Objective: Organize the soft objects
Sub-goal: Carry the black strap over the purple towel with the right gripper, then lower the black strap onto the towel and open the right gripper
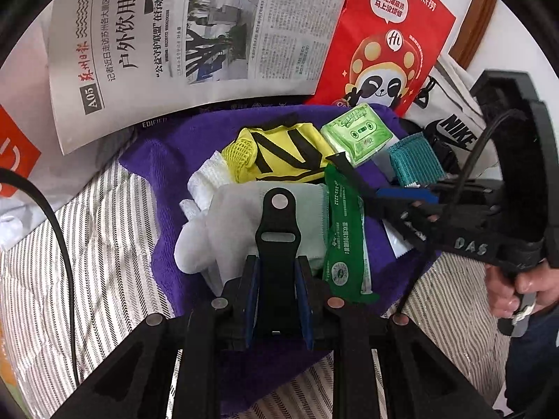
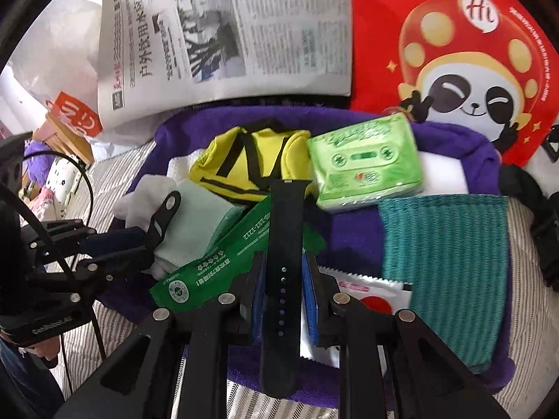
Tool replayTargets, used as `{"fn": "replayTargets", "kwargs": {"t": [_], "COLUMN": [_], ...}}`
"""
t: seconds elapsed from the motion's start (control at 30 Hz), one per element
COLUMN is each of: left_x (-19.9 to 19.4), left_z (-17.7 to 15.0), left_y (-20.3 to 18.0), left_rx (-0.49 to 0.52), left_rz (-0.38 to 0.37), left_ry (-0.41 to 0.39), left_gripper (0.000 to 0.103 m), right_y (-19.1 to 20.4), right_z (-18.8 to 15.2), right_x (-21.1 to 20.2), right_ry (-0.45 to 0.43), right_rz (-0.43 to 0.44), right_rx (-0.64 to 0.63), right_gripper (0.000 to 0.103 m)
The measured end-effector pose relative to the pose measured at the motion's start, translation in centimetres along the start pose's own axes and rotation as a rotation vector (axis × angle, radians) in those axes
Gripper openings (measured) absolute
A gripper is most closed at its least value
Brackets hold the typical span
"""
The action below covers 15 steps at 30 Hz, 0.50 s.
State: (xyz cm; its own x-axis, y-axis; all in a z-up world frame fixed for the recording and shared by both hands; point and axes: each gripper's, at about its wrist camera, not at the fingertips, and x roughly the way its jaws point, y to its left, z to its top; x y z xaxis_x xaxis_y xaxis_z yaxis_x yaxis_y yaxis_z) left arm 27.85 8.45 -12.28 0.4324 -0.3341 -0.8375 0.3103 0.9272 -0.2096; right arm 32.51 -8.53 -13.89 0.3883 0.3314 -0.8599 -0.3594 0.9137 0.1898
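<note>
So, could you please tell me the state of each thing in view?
Left gripper: shut on the short black strap piece.
Right gripper: shut on the long black strap piece.
Green sachet: sealed, lying flat.
Green tissue pack: unopened.
Purple towel: spread out.
Newspaper: folded.

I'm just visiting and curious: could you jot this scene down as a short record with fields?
surface: striped bedding
pile base: purple towel
on the towel: yellow pouch, green tissue pack, green sachet, teal knit cloth, white cloth
left hand-held gripper: shut on short black strap piece
right hand-held gripper: shut on long black strap with holes
behind the pile: newspaper, red panda bag
</note>
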Motion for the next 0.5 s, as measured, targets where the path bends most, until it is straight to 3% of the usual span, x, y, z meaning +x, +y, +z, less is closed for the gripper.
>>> {"fn": "replayTargets", "kwargs": {"t": [0.5], "left_x": [-0.2], "left_z": [-0.4], "left_y": [-0.1], "left_rx": [-0.028], "left_rz": [0.008], "left_ry": [0.021], "left_gripper": [0.023], "right_y": [-0.6], "right_z": [-0.4], "right_x": [1.7], "right_ry": [0.024], "right_rz": [0.021], "right_rx": [0.012], "right_gripper": [0.021]}}
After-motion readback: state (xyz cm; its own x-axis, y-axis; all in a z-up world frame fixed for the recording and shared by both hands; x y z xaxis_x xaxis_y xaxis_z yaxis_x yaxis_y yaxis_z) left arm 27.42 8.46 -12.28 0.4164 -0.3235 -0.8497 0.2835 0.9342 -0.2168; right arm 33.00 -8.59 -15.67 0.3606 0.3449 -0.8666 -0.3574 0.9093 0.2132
